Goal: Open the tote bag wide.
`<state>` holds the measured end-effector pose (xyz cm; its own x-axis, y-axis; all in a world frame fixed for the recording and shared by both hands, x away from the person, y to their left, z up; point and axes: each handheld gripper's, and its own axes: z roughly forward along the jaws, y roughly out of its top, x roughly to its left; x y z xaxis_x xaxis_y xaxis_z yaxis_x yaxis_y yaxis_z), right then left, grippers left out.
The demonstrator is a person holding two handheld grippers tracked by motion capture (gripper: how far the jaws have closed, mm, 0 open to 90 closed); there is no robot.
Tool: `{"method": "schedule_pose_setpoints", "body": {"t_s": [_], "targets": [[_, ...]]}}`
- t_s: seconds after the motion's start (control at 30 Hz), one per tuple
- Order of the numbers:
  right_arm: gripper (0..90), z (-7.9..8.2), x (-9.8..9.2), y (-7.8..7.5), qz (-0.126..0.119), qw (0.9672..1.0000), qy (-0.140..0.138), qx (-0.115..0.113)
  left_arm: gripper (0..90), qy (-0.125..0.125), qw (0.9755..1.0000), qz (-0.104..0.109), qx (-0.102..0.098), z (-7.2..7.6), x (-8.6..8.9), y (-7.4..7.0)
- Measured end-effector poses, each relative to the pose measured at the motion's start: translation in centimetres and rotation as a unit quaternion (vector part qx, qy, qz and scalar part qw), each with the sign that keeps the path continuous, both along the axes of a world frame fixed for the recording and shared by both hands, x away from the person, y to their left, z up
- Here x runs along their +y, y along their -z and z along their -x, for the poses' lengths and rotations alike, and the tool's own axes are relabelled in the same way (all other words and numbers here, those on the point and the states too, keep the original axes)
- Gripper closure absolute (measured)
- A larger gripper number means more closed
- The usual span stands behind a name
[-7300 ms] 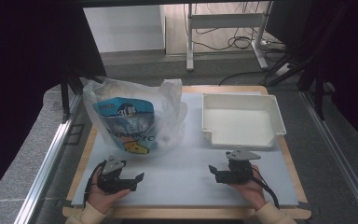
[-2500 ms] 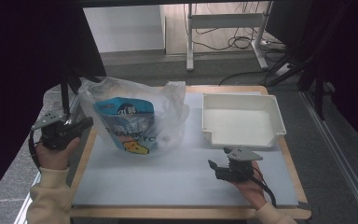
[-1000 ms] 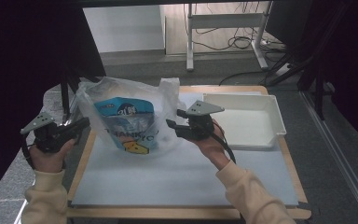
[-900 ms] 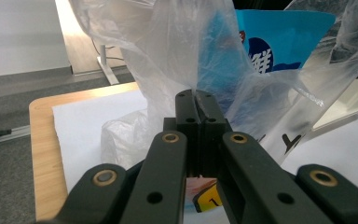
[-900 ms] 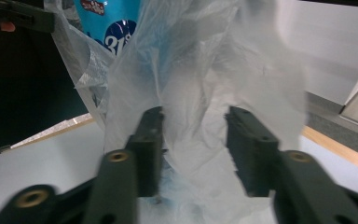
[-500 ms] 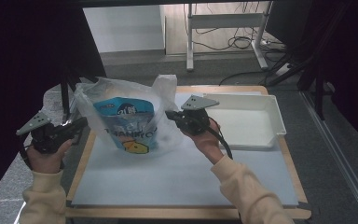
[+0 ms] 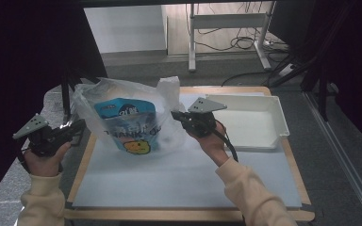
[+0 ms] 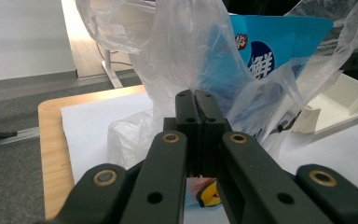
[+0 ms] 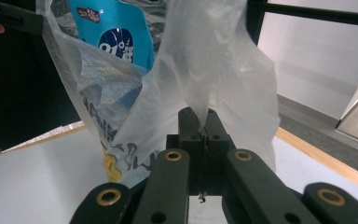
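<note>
both sets of fingers are pinched tight on the bag (image 7: 127, 120). left gripper (image 7: 78, 128) clamps the film at its left edge, jaws together in the left gripper view. right gripper (image 7: 176, 116) has just closed on the right handle, plastic nipped between its jaws. bag stands on the white mat (image 7: 169, 179), blue packet (image 7: 125, 113) inside, left of the tray (image 7: 264, 106).

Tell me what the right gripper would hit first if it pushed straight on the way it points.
The right gripper, shut on the plastic bag film, points into the bag. It would likely press film against the blue packet inside; depth is unclear.
</note>
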<state>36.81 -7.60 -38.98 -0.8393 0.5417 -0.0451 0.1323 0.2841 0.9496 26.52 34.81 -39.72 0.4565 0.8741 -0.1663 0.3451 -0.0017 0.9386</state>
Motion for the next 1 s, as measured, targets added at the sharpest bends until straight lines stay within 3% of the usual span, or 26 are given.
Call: {"method": "schedule_pose_setpoints", "body": {"t_s": [0.23, 1.0], "targets": [[88.7, 0.3, -0.2, 0.1, 0.005, 1.0, 0.001, -0.003, 89.8, -0.004, 1.0, -0.001, -0.001, 0.2, 0.1, 0.1], [88.7, -0.5, -0.7, 2.7, 0.013, 0.9995, 0.01, 0.026, 89.8, 0.0, 0.9996, -0.022, 0.017, -0.1, -0.8, 1.2]]}}
